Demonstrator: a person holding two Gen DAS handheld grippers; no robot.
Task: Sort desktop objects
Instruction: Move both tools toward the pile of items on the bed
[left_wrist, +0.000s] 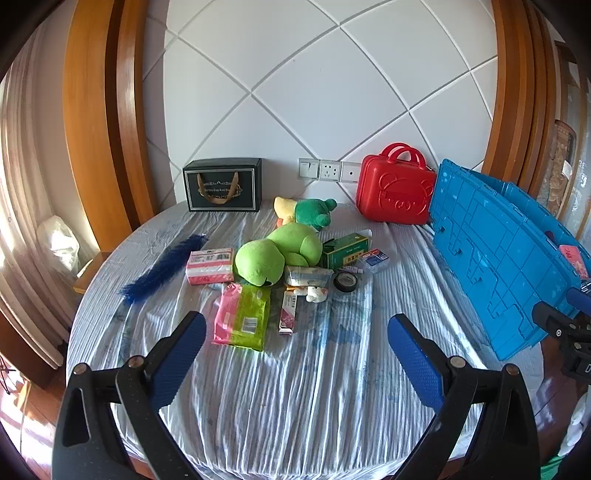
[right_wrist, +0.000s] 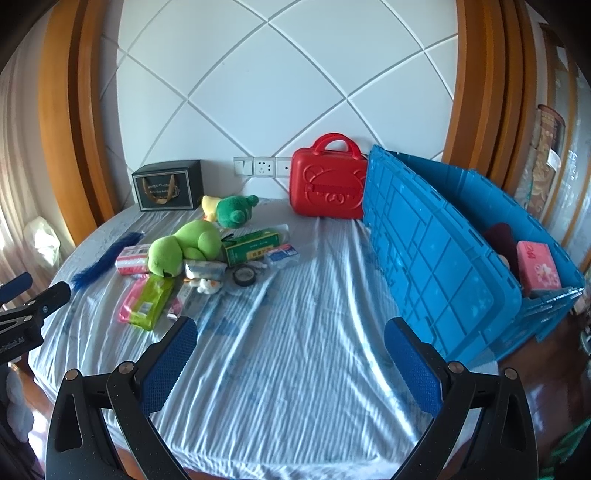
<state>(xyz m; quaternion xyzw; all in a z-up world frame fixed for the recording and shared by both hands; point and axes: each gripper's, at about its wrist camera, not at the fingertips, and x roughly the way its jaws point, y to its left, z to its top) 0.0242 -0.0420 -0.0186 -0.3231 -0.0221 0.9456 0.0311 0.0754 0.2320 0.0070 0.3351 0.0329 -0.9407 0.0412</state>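
both the left gripper (left_wrist: 295, 332) and right gripper (right_wrist: 290, 336) hang released and empty above the striped cloth (left_wrist: 295, 387), near the toy pile (left_wrist: 280, 254) and blue crate (right_wrist: 443, 251)

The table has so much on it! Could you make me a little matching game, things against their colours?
Things:
1. suitcase
2. crate
3. feather
4. tape roll

Colours:
A. black
B. dark blue
C. red
D. light blue

Pairs: 1-C, 2-D, 3-B, 4-A
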